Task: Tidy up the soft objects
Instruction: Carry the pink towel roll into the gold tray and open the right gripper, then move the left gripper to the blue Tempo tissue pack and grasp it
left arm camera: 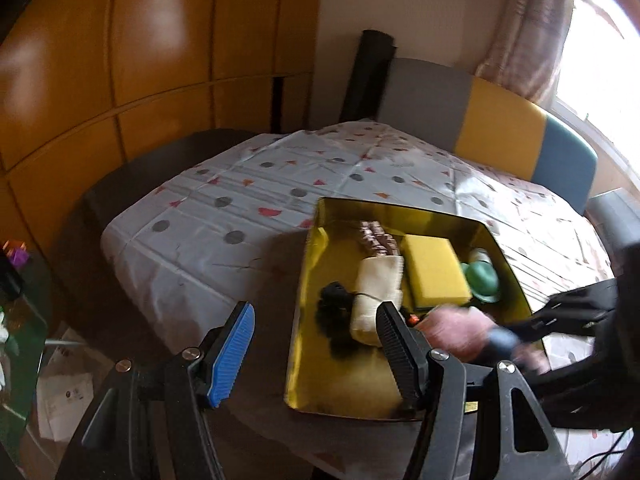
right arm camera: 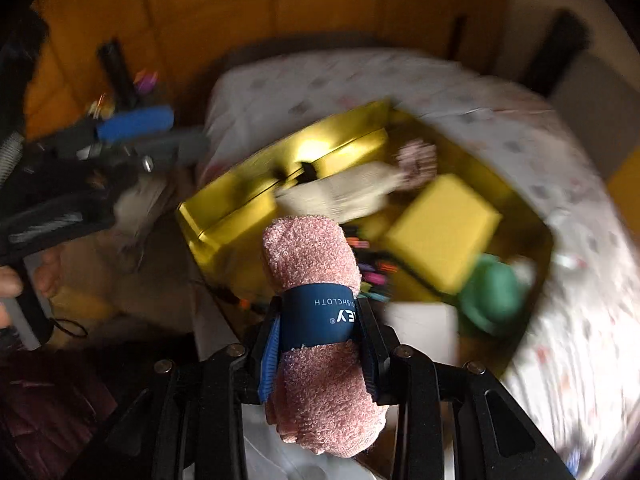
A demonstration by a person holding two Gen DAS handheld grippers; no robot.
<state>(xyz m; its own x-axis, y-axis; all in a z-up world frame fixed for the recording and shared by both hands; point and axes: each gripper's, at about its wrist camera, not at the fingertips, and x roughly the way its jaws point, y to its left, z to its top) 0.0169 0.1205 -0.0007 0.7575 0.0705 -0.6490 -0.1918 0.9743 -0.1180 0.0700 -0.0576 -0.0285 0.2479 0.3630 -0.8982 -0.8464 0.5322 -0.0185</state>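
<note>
Covering the table was a white cloth (left arm camera: 224, 216) printed with grey dots and red triangles, with a grey, yellow and blue chair back (left arm camera: 500, 128) at its far side. On the cloth's near right part sat a gold tray (left arm camera: 340, 384). Inside it lay a yellow sponge (left arm camera: 436, 272) at centre, a cream cloth roll (left arm camera: 378, 296) just left of it, a green soft item (left arm camera: 482, 280) at the right wall, and a black tufted item (left arm camera: 334, 312) at the near left. The right gripper (right arm camera: 320, 344) was clamped on a rolled pink washcloth (right arm camera: 316, 256) with a navy paper band, held above the tray's near edge. The left gripper (left arm camera: 316, 352) hovered at the tray's near left, its tongs spread apart, holding nothing.
</note>
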